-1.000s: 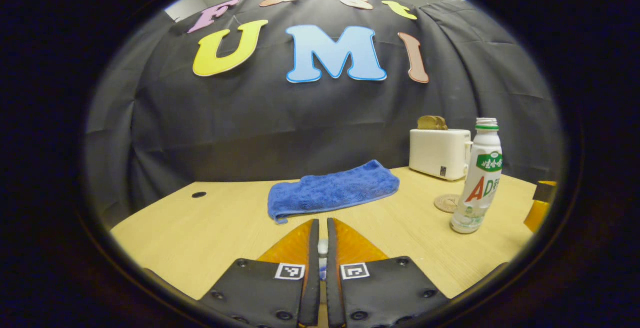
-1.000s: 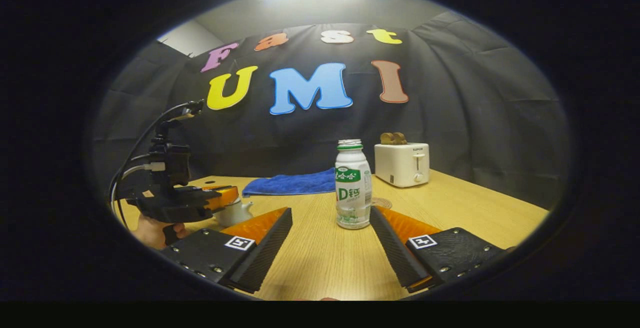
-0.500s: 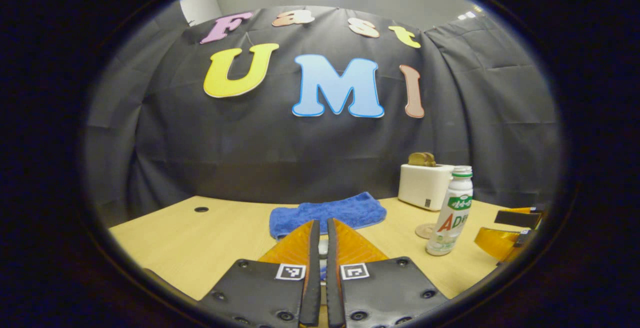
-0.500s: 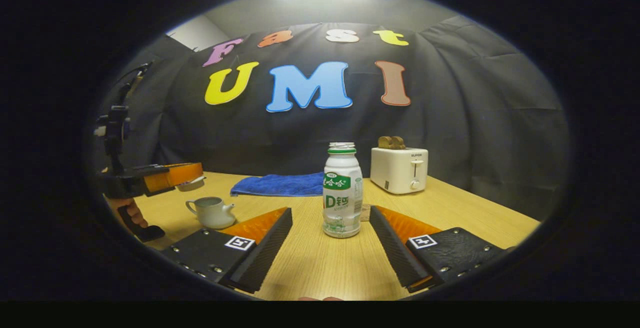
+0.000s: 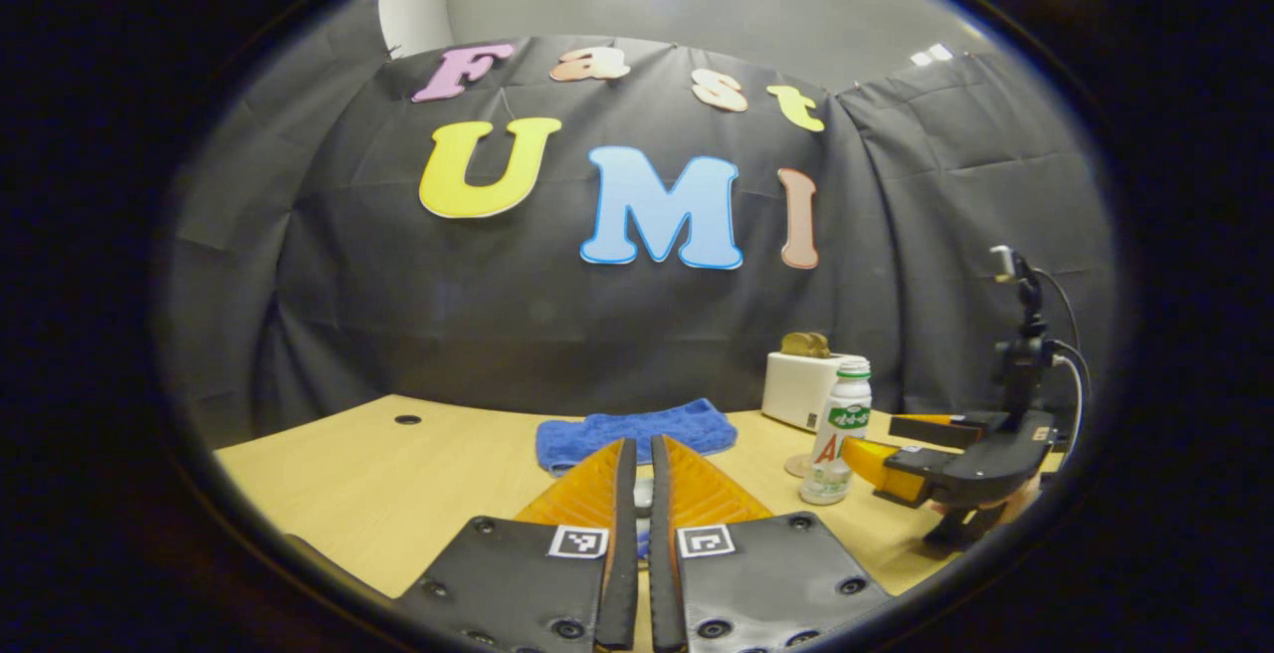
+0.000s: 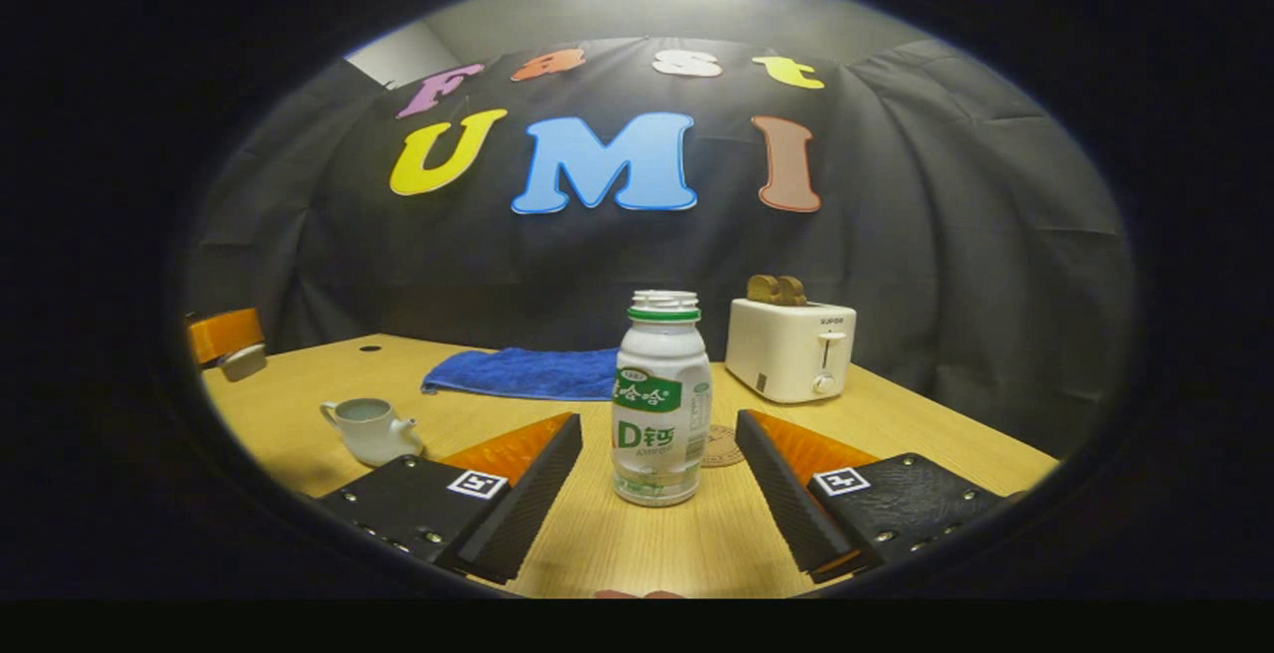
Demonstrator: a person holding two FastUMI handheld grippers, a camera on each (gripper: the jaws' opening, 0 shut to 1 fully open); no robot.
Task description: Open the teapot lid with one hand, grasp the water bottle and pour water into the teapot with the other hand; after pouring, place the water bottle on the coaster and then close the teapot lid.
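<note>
Your left gripper [image 5: 637,454] held the lid [image 6: 242,361] pinched between closed fingers, at the left edge of the right gripper view. The teapot [image 6: 370,429] stood uncovered, lower left. Your right gripper [image 6: 659,459] was spread wide around the bottle [image 6: 660,399], centre frame, not touching. The coaster [image 6: 721,445] lay just behind. Judged next: close on the bottle.

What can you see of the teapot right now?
The teapot is small, white and glossy, like ceramic. It has a short spout on one side and a loop handle on the other. Its lid is off, so the round mouth is open. It stands upright on the wooden table, left of the water bottle. Nothing touches it but the table.
</note>
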